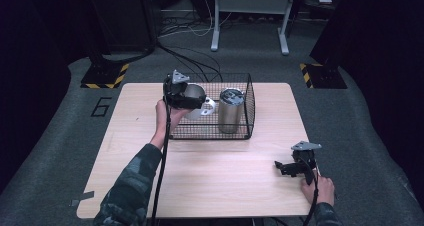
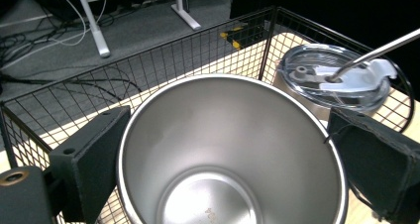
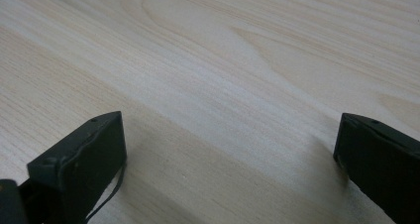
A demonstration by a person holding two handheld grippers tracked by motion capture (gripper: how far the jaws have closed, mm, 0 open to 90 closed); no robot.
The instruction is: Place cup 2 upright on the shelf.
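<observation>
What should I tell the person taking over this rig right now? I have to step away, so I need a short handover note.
Left hand-held gripper: jaws on either side of the open steel mug, held at the left end of the wire basket; whether it rests on the basket floor can't be told.
Right hand-held gripper: open, holding nothing, low over the table at the near right.
Lidded tumbler with straw stands upright in the basket's right part.
Done: both cups are at the basket.
Left: likely release the mug and withdraw.
</observation>
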